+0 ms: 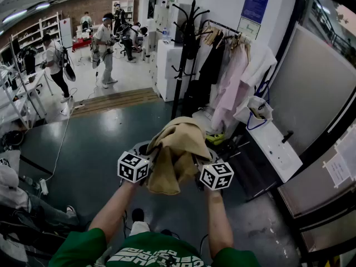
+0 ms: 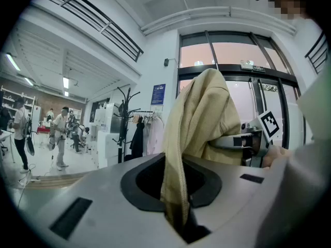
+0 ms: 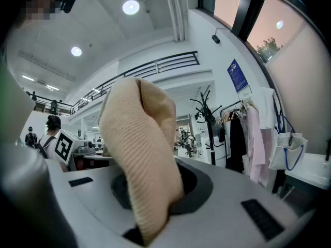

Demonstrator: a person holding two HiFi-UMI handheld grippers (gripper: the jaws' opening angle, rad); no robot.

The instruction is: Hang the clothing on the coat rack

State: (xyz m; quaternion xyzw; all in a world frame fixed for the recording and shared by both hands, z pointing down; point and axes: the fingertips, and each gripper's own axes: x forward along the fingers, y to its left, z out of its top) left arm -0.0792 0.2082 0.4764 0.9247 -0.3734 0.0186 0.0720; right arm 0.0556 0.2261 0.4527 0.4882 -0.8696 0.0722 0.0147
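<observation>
Left gripper (image 2: 178, 222): fingers narrow, clamped on fold of beige garment (image 1: 177, 149). Right gripper (image 3: 148, 230): fingers narrow too, pinching other part of same garment. Garment up in air, bunched, draped over both grippers, in front of person. Coat rack (image 1: 183, 49) stands ahead, well apart, beside rail (image 1: 225, 28) with hung clothes.
</observation>
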